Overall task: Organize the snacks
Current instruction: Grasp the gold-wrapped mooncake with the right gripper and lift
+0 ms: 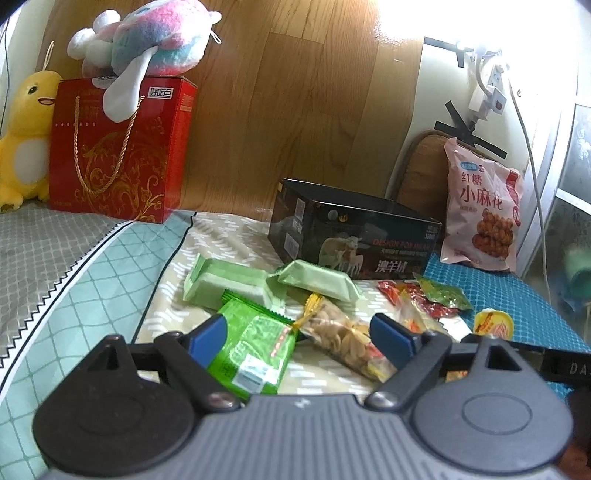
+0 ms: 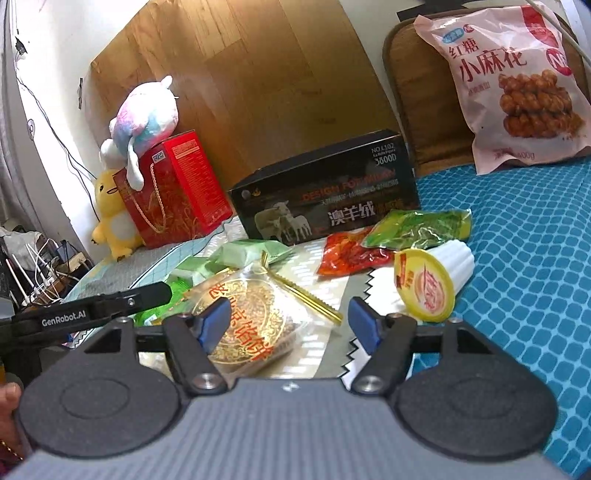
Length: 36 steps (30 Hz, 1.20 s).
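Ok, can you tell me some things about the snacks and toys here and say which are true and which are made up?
1. The pastel plush toy lies on top of the red gift box. True.
2. The black box is closed with a lid. False: its top is open.
3. The pink snack bag leans upright at the back. True.
4. The jelly cup stands upright. False: it lies on its side.

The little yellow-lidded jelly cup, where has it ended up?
The jelly cup lies tipped on its side at the edge of the blue mat, just right of the red snack packet.
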Motion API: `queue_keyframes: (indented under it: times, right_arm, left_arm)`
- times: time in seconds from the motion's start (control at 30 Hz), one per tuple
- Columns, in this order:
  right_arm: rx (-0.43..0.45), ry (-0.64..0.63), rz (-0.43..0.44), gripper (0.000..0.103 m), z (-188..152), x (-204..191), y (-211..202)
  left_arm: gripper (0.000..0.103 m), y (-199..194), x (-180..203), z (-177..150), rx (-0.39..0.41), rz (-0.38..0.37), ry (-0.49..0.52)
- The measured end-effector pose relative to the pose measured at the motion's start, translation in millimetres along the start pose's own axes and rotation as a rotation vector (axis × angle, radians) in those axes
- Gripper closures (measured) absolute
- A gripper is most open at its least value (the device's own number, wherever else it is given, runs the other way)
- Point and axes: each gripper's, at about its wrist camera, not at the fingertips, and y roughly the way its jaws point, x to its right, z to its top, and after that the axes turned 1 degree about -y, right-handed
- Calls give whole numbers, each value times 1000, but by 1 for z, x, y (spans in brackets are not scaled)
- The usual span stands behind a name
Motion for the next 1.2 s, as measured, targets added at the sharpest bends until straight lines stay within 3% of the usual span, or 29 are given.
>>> queue_keyframes:
  times: [0.27,0.43,0.53,0.57,0.67,0.77,1.2]
  right_arm:
    - [-2,-41,6,30,-3,-7,0]
    - [-48,-253,7,22,-14,-39,8]
    - [-66,-285,3,19,-15,-43,12]
    - [-72,-271,4,21,-14,-40,13]
    - [-70,-240,-4,40,-13,-35,14]
    - [-58,-211,-25,52,-12,-31,12]
    - [-27,-227,-44,59,-14,-33,7]
  left_arm:
    - [15,1,0,0,-4,-6,-4]
    - [15,2,-1,0,-7,-7,-14]
    - [15,2,-2,0,-11,-10,-22]
    - [15,2,-3,0,-12,-11,-25]
    - [15,2,-4,0,-16,-12,-36]
    - [15,2,-4,-1,-17,-11,-38]
    - [15,2,-3,-1,-17,-10,-38]
